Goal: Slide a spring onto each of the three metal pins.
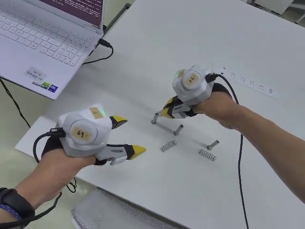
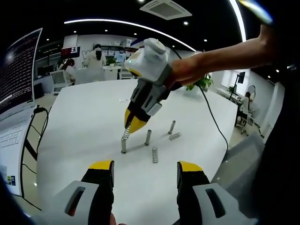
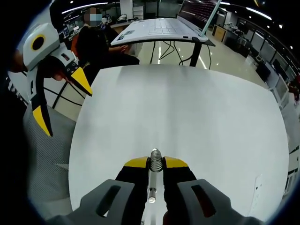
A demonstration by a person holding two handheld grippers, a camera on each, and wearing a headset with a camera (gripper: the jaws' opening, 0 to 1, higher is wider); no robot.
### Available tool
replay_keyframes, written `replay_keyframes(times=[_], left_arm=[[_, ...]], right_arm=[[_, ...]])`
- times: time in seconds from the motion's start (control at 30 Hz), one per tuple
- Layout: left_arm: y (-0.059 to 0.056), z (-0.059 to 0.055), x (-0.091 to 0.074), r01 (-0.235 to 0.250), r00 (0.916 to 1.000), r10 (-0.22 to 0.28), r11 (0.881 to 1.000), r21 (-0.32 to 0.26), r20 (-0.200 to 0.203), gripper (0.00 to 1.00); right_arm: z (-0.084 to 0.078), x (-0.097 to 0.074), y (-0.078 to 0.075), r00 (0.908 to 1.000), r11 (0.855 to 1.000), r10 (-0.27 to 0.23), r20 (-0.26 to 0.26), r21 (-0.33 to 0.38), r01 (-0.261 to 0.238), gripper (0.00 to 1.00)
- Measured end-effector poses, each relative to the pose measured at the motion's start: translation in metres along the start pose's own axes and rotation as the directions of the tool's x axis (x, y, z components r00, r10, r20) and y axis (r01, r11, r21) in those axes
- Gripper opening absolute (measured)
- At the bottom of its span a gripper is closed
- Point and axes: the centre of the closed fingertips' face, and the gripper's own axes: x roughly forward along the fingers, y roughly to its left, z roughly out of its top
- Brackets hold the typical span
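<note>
Your head view: high, steeply down on table [image 1: 200, 43], mid range. Your left gripper view: low over table, facing pins [image 2: 148, 137], near. Your right gripper view: very close above one pin [image 3: 151, 190], facing laptop [image 3: 159, 26]. Table shared by all three.

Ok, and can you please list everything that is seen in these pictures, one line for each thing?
table: one, white, under all the work.
metal pins: three, silver, standing in a row on the table; the leftmost in the head view is under the right gripper.
loose springs: two, silver, lying on the table near the pins.
held spring: one, silver, between the right gripper's jaws, above a pin.
laptop: one, white, open, on a neighbouring desk to the left.
cable: one, black, plugged into the laptop's side.
power strip: one, white, far right on the table.
left gripper: one, white with yellow tips, open, holding nothing.
right gripper: one, same colours, shut on the held spring.
</note>
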Motion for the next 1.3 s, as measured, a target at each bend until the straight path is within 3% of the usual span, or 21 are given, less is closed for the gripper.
replay_keyframes(times=[0.97,1.3], left_arm=[[0.002,-0.002,-0.001,0.000,1.0000,0.000,1.000,-0.005,-0.003,0.48],[0.004,-0.001,-0.001,-0.002,1.0000,0.002,1.000,-0.001,-0.004,0.48]], right_arm=[[0.011,0.018,0.002,1.0000,1.000,0.007,-0.001,-0.011,-0.007,0.09],[0.006,0.028,0.005,0.9996,1.000,0.016,-0.025,-0.020,-0.017,0.09]])
